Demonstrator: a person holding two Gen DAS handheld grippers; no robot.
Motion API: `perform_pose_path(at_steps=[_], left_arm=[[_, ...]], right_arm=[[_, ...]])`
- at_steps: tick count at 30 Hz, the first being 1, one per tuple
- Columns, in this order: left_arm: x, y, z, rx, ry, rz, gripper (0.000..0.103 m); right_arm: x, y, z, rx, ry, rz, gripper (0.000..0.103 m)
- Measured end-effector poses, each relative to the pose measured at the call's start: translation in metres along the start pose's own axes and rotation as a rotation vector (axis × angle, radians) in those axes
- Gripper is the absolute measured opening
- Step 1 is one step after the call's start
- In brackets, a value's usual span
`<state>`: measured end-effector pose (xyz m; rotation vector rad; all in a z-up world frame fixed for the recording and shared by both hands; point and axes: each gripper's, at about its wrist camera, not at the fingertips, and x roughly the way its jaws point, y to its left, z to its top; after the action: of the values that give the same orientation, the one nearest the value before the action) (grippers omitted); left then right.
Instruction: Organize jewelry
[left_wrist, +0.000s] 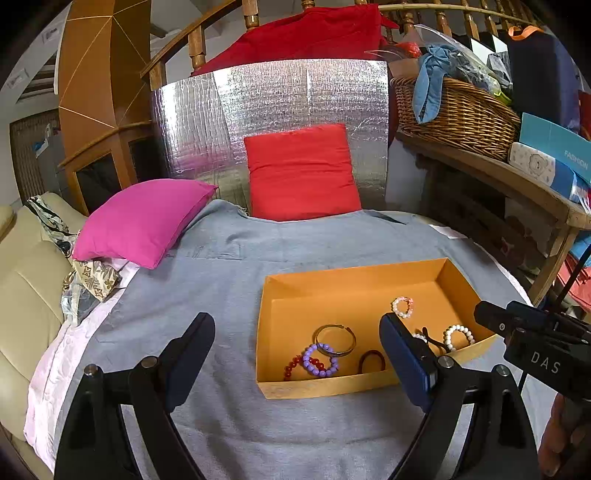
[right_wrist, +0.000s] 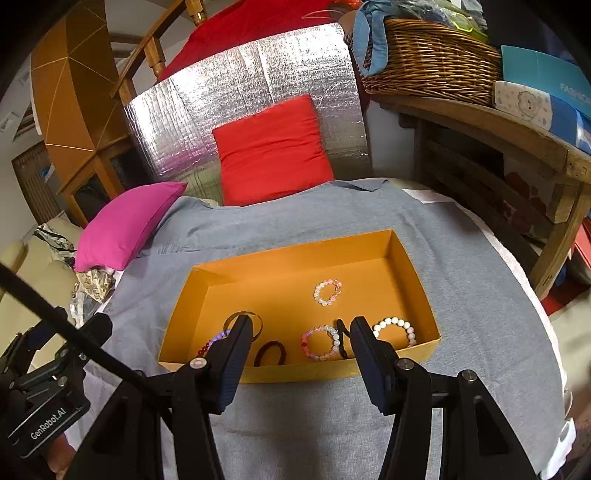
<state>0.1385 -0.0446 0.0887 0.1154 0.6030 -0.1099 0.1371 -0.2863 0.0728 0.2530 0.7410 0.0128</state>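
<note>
On the grey cloth (right_wrist: 314, 424) covering the tabletop, an orange box (right_wrist: 295, 371) is sitting open-topped, holding all the jewelry in sight; a pale pink bead ring (right_wrist: 327, 291) is lying alone toward the middle of its floor; along the near wall are lying a white bead bracelet (right_wrist: 394, 329), a pink-and-white bead bracelet (right_wrist: 320, 342), a dark hair tie (right_wrist: 269, 353), a metal bangle (left_wrist: 335, 339), a purple bead bracelet (left_wrist: 320, 360) overlapping the bangle, and a red bead strand (left_wrist: 291, 366) touching the purple one; the left tool (left_wrist: 297, 360) is hovering wide open and empty just short of the box, its right finger covering part of the near right corner; the right tool (right_wrist: 299, 341) is likewise gaping wide, empty, its fingers screening the bangle and the white bracelet's edge; behind the box a red cushion (right_wrist: 271, 151) is leaning on a silver foil panel (right_wrist: 243, 85); a magenta cushion (right_wrist: 127, 223) is lying at the cloth's left edge; a cream sofa (left_wrist: 26, 280) is showing left; a wicker basket (right_wrist: 428, 62) is sitting on a wooden shelf (right_wrist: 517, 122) to the right.
</note>
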Motion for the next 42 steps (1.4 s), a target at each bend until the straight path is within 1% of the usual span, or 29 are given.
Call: perform_pose_path(at_steps=[17,24,42], left_arm=[[0.002,-0.0065,0.0015,0.011,0.006,-0.015,0.091],[0.0027,-0.0057,0.0015,0.008,0.009,-0.011,0.091],[0.0063,-0.0041,0.0012,0.006,0.02,-0.009,0.091]], right_arm=[[-0.0002,-0.0023,-0.0001,0.011,-0.003,-0.002,0.059],[0.0027,-0.0041,0.0004,0.02,-0.004,-0.014,0.059],[0.0053,-0.0043,-0.0007,0.027,0.0,-0.013,0.059]])
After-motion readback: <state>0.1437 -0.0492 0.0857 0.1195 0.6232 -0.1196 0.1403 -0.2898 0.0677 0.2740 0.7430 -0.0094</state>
